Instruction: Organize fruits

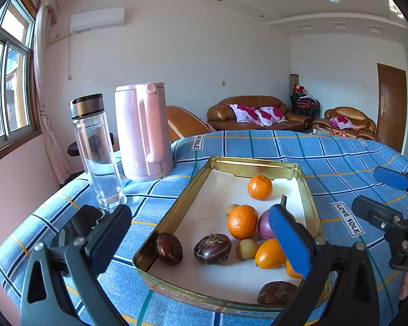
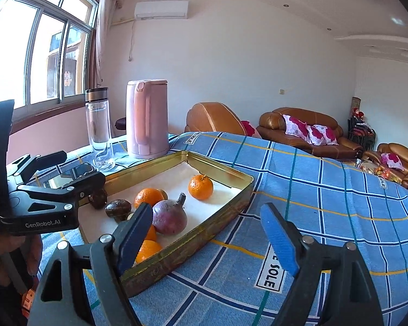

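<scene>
Fruit lies loose in a gold-rimmed tin tray [image 1: 201, 174] on a worktop covered by a blue checked cloth [image 1: 340, 157]: one small orange [image 1: 259, 187] sits alone toward the far end, a second orange [image 1: 242, 222] lies mid-tray just beside a purple onion-like bulb [image 2: 170, 217], and three dark brown chestnut-like pieces [image 1: 212, 248] lie along the near and left side, with small yellow-green fruits [image 1: 246, 248] among them. More orange fruit is partly hidden behind the pads. The left gripper [image 1: 201, 233] hangs over the near end of the tray with its jaws spread wide and nothing between the pads. The right gripper [image 2: 206, 233] hovers over the tray's right edge and the cloth, jaws likewise apart and empty. Beyond the tray's far left corner stand a pink kettle [image 1: 142, 131] and a clear glass bottle [image 1: 96, 152], close together, and a dark phone [image 1: 79, 225] lies flat near the bottle's base.
</scene>
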### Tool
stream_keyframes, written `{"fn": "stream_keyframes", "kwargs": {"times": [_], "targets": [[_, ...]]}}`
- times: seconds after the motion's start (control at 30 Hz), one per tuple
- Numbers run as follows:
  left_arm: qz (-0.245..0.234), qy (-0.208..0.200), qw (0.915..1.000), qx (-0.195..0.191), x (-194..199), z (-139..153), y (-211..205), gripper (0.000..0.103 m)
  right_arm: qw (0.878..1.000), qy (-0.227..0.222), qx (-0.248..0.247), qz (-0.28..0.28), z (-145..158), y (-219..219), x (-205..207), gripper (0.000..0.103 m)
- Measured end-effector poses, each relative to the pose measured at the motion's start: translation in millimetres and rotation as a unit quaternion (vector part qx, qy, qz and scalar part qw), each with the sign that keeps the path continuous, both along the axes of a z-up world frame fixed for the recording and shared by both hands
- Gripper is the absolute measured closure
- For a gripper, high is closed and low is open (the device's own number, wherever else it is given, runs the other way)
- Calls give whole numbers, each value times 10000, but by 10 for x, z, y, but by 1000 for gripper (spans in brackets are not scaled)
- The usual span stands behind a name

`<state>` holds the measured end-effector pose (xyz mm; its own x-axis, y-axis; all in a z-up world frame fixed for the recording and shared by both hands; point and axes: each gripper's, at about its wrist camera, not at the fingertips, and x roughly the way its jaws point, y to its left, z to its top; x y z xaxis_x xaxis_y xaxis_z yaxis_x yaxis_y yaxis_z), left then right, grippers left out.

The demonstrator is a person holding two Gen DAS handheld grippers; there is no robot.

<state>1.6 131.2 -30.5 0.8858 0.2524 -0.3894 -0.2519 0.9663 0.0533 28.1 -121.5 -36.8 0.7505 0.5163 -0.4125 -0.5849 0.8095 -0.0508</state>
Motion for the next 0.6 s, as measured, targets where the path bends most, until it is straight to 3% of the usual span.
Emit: {"fn": "stream_keyframes", "kwargs": {"times": [0.6], "targets": [[-4,45,9999,100,12,10,-59,0,9999,-48,-18,-89,11,-80,-16,20]]}}
